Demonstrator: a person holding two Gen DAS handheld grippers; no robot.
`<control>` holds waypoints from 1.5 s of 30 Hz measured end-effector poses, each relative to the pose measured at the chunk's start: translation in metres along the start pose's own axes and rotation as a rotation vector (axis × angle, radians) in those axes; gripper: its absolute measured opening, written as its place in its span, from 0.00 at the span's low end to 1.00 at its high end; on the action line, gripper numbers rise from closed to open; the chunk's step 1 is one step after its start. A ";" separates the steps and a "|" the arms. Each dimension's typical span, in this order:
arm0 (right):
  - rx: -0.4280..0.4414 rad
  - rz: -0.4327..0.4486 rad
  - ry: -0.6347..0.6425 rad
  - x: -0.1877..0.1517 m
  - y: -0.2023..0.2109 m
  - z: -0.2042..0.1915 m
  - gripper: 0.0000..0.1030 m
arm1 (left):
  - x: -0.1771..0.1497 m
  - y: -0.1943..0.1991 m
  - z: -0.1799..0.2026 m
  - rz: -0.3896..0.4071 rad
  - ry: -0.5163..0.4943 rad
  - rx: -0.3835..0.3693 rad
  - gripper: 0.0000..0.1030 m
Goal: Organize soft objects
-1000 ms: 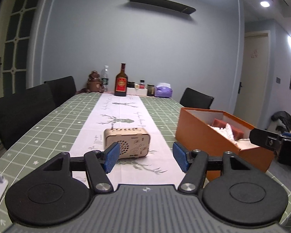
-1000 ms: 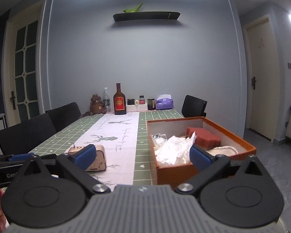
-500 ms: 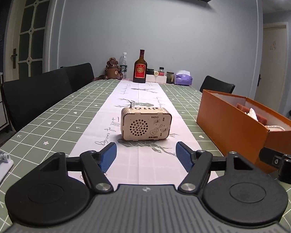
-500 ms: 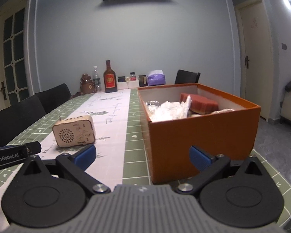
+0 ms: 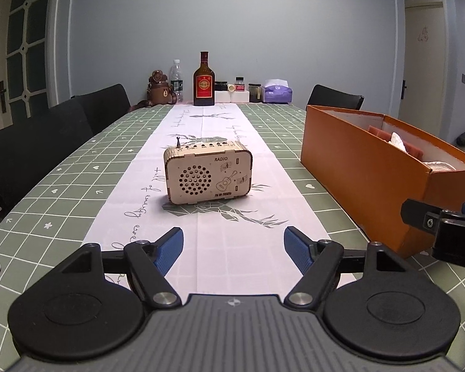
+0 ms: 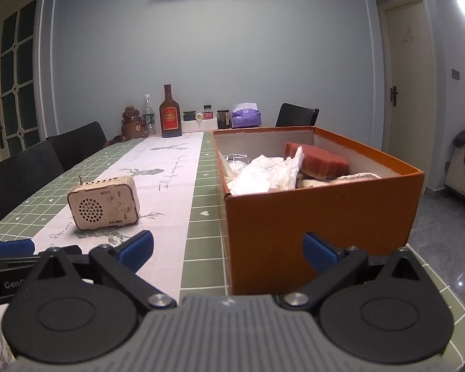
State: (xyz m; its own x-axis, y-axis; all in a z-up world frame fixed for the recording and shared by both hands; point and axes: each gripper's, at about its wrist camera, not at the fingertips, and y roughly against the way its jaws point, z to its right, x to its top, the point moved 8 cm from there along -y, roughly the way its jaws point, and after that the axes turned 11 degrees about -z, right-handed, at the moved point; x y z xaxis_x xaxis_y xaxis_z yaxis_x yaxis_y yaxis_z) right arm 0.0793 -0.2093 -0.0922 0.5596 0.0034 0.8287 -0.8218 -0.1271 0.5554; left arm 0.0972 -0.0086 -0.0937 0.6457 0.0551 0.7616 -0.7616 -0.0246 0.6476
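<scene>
Orange cardboard box (image 6: 322, 214) at the table's right edge holds the white crumpled cloth (image 6: 266, 173) and red sponge (image 6: 322, 159), so we bring the empty, wide-spread right gripper (image 6: 228, 246) over its near wall while the empty left gripper (image 5: 234, 246), jaws opening, stays short of the wooden radio (image 5: 207, 175).

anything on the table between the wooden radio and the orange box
Nothing. In the right wrist view only bare white runner and green checked tablecloth lie between the wooden radio and the orange box; the left wrist view agrees.
</scene>
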 end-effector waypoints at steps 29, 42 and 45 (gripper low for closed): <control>0.018 -0.001 0.035 0.003 0.001 -0.012 0.97 | 0.004 0.005 -0.005 -0.005 -0.004 0.031 0.84; 0.022 0.002 0.045 0.003 0.004 -0.016 0.97 | 0.004 0.009 -0.006 -0.002 -0.008 0.034 0.84; 0.022 -0.001 0.044 0.002 0.004 -0.017 0.97 | 0.004 0.009 -0.006 -0.001 -0.009 0.037 0.84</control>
State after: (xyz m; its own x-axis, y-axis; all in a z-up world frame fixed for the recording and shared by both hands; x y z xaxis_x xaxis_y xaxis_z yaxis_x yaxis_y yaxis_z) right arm 0.0753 -0.1930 -0.0868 0.5547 0.0475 0.8307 -0.8184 -0.1488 0.5550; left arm 0.0924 -0.0024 -0.0848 0.6470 0.0458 0.7612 -0.7587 -0.0611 0.6486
